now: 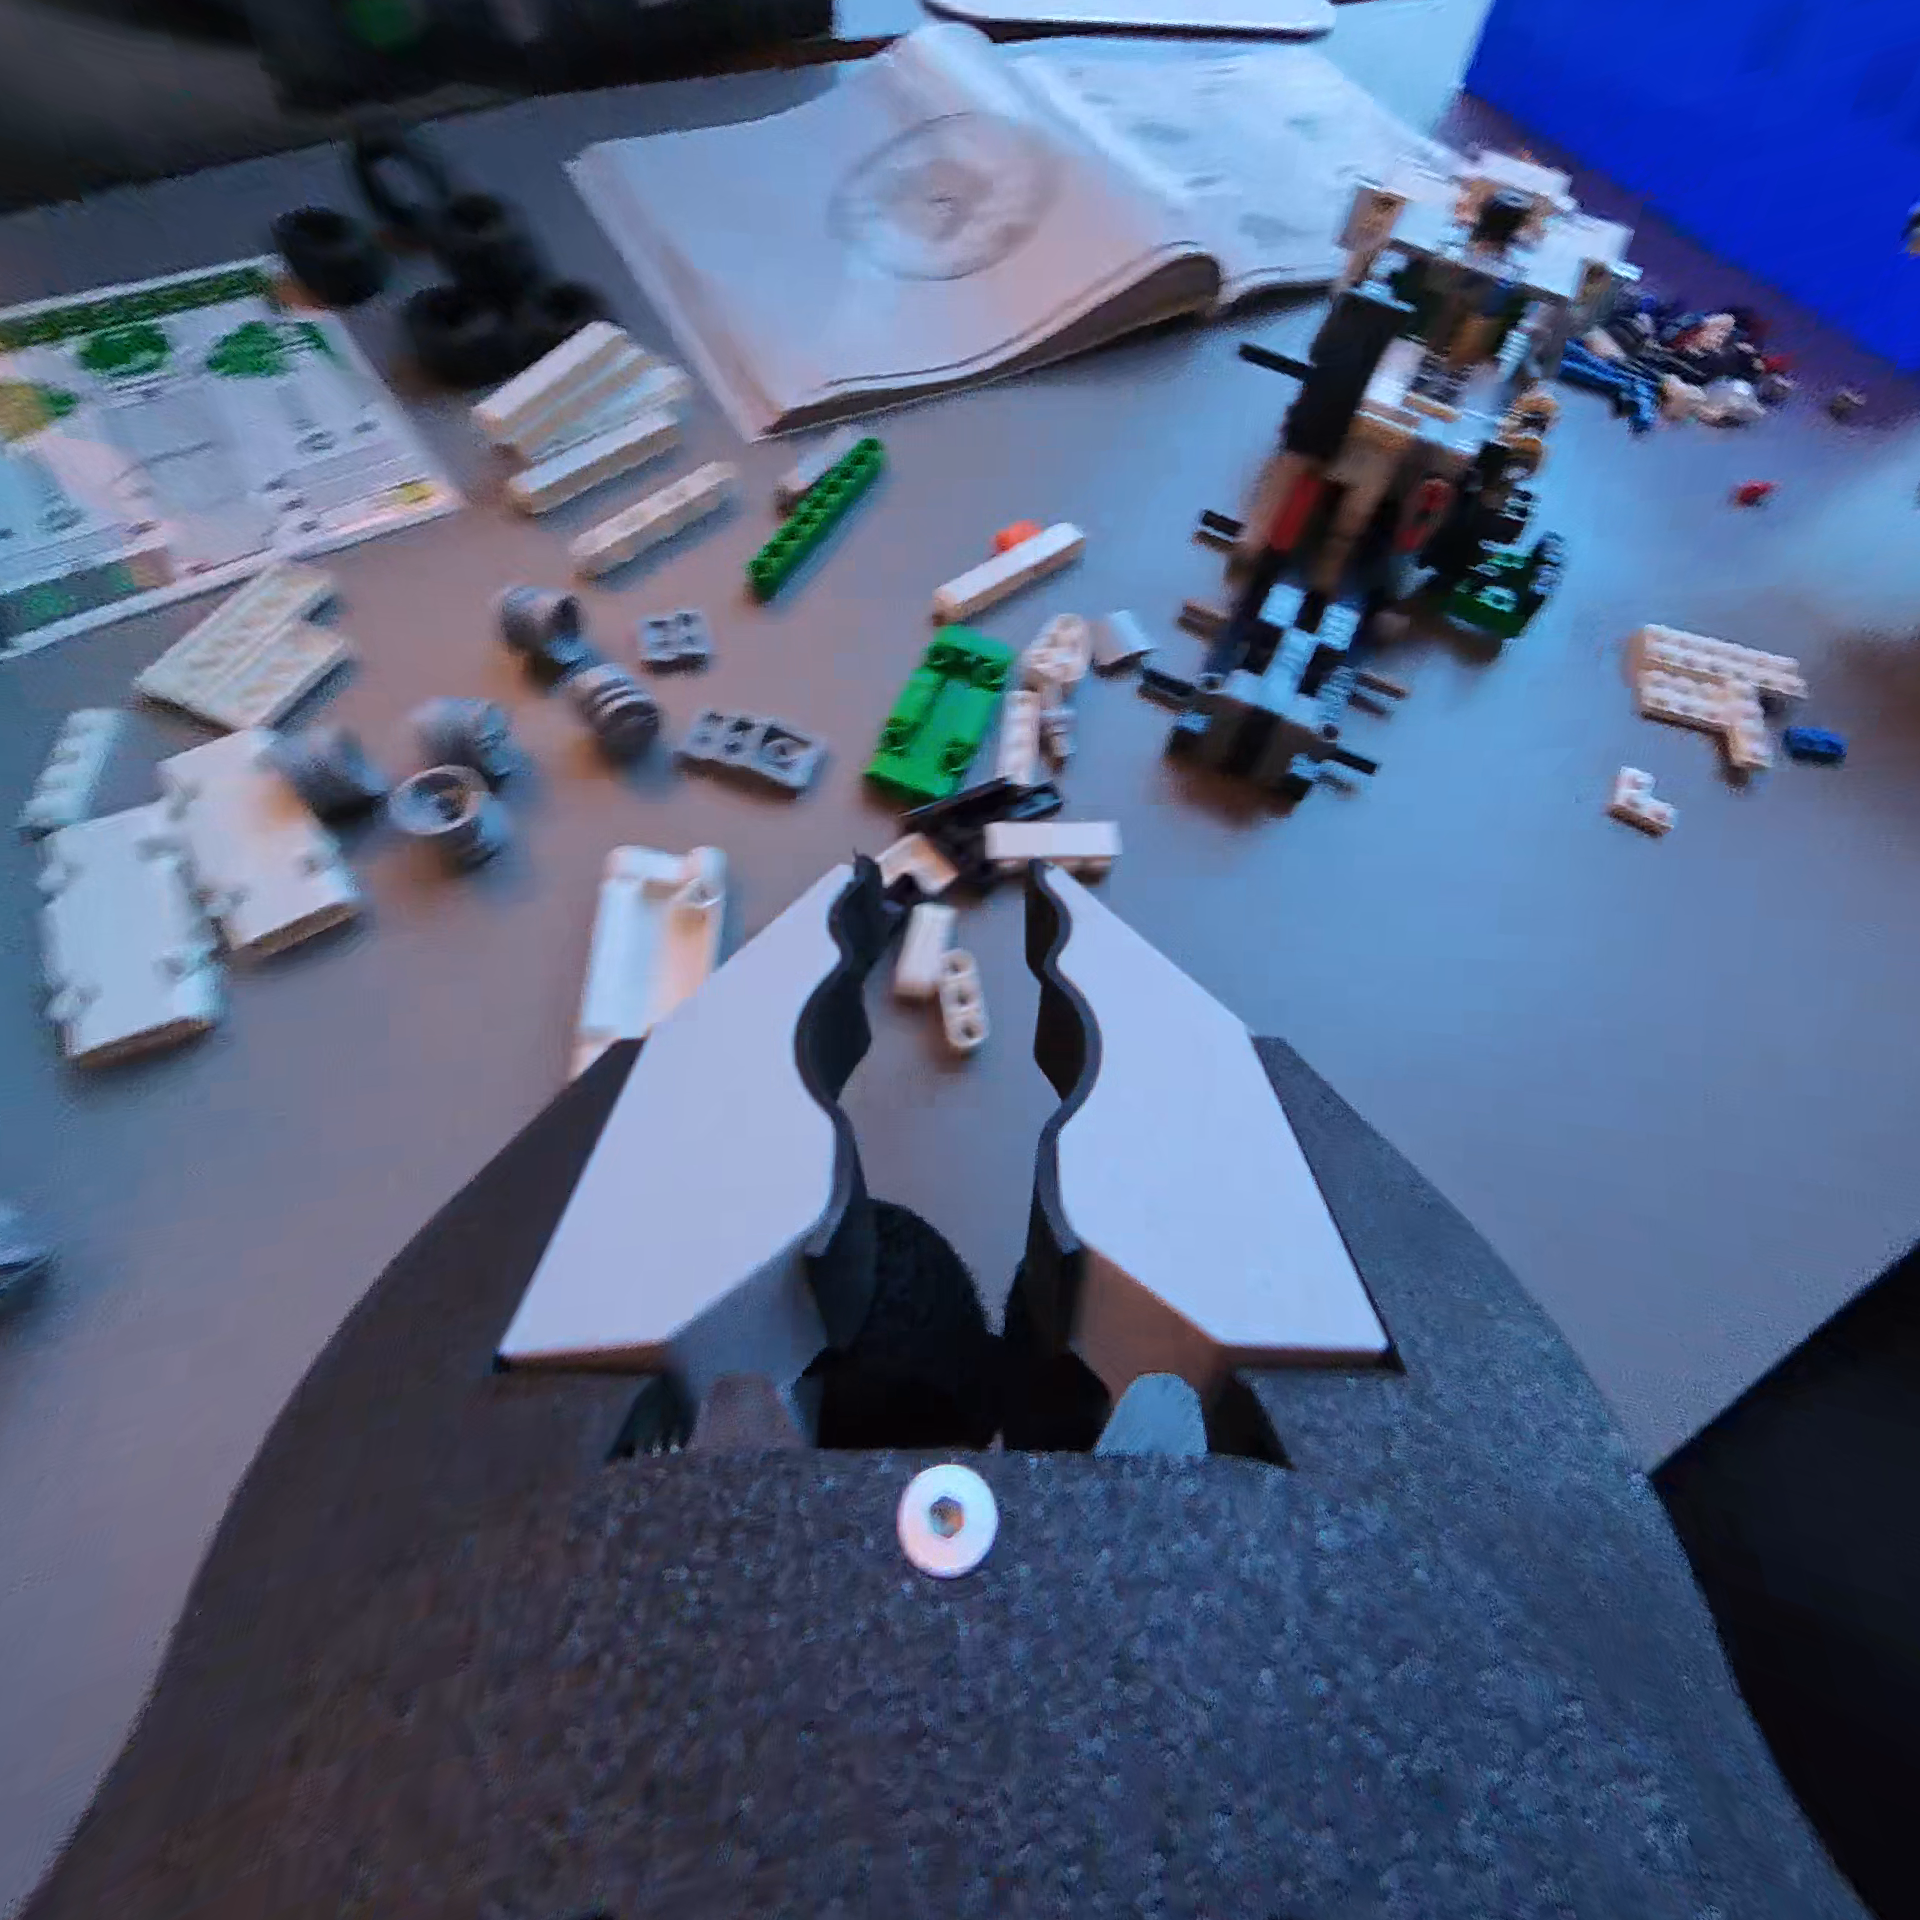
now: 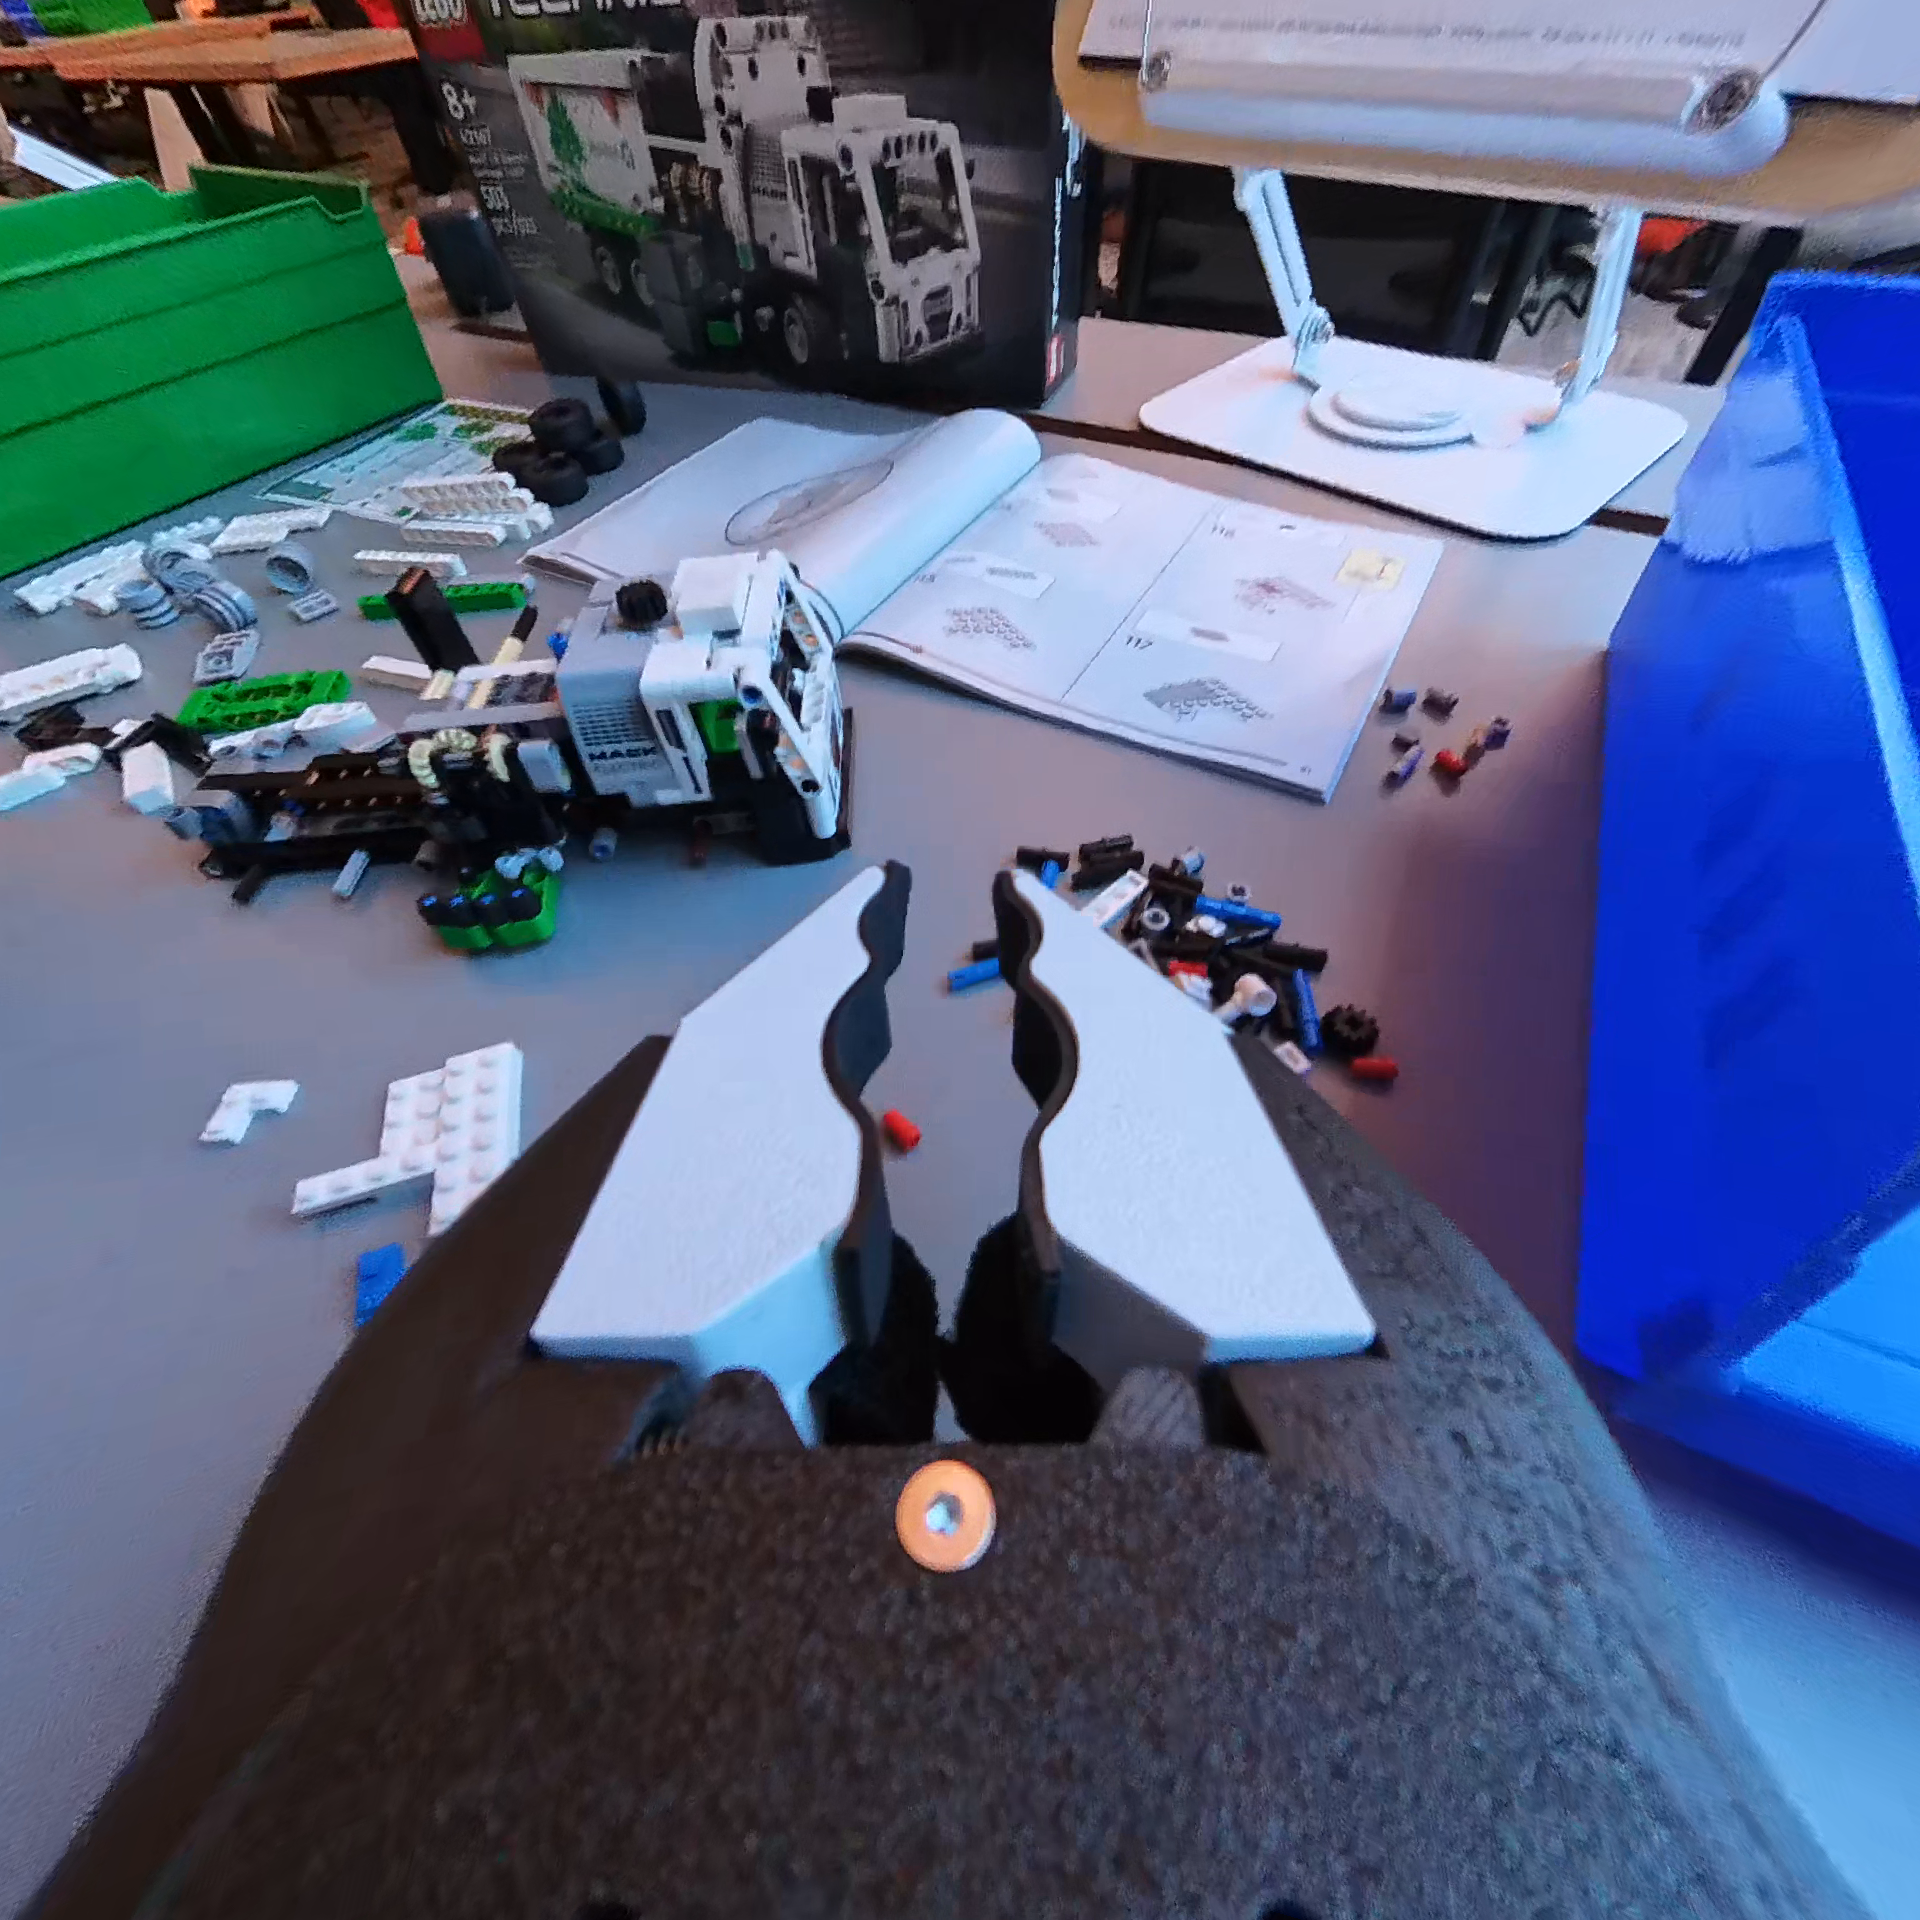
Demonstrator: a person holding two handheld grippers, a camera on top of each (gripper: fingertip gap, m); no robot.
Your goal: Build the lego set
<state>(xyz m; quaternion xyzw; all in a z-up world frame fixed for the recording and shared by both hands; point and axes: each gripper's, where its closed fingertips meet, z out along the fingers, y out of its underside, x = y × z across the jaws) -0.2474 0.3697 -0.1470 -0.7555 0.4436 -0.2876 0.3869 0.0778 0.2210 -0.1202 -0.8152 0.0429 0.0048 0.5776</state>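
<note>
The half-built lego truck (image 2: 665, 717), white cab and black chassis, stands on the grey table (image 2: 156, 987); it also shows in the left wrist view (image 1: 1382, 488). My left gripper (image 1: 951, 878) is open and empty, just above small white pieces (image 1: 940, 971) and a black-and-white cluster (image 1: 997, 831). My right gripper (image 2: 948, 883) is open and empty, hovering right of the truck and left of a pile of small black, blue and red pins (image 2: 1205, 945). A small red pin (image 2: 900, 1129) lies on the table between its fingers.
The open instruction book (image 2: 1039, 582) lies behind the truck. White panels (image 1: 197, 862), grey round parts (image 1: 457, 769), green beams (image 1: 940, 712) and black tyres (image 1: 457, 281) are spread at left. A white plate assembly (image 2: 436, 1132), blue bin (image 2: 1787, 831), green bin (image 2: 187, 332), set box (image 2: 769, 187) and a white stand (image 2: 1413, 416) surround the area. The gap from one gripper's tips to the other's is roughly 35 cm.
</note>
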